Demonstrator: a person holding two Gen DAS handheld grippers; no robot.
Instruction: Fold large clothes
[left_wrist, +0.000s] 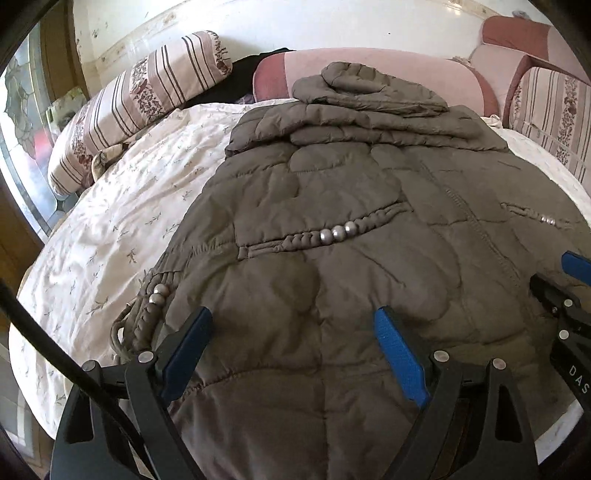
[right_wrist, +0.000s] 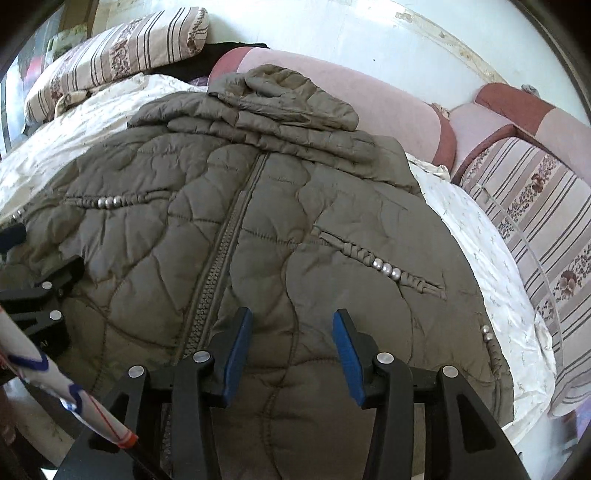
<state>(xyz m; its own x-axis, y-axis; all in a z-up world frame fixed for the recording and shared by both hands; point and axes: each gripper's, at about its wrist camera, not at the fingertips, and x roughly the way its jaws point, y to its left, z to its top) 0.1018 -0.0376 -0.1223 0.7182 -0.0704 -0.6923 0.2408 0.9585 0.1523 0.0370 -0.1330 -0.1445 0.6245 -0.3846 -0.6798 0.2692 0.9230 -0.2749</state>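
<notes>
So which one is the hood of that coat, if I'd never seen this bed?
Start at the bed's pale flowered quilt, where a grey-brown quilted jacket lies spread out, zip up. Follow the zip to the far end, near the pink cushion. The hood is the rumpled mound on top there, without the silver beads that trim the pockets.

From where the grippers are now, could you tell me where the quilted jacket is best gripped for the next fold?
Probably at the near hem of the quilted jacket, one gripper on each side of the zipper, coming in low from the near edge. The jacket lies flat with its sleeves already folded up top.
</notes>
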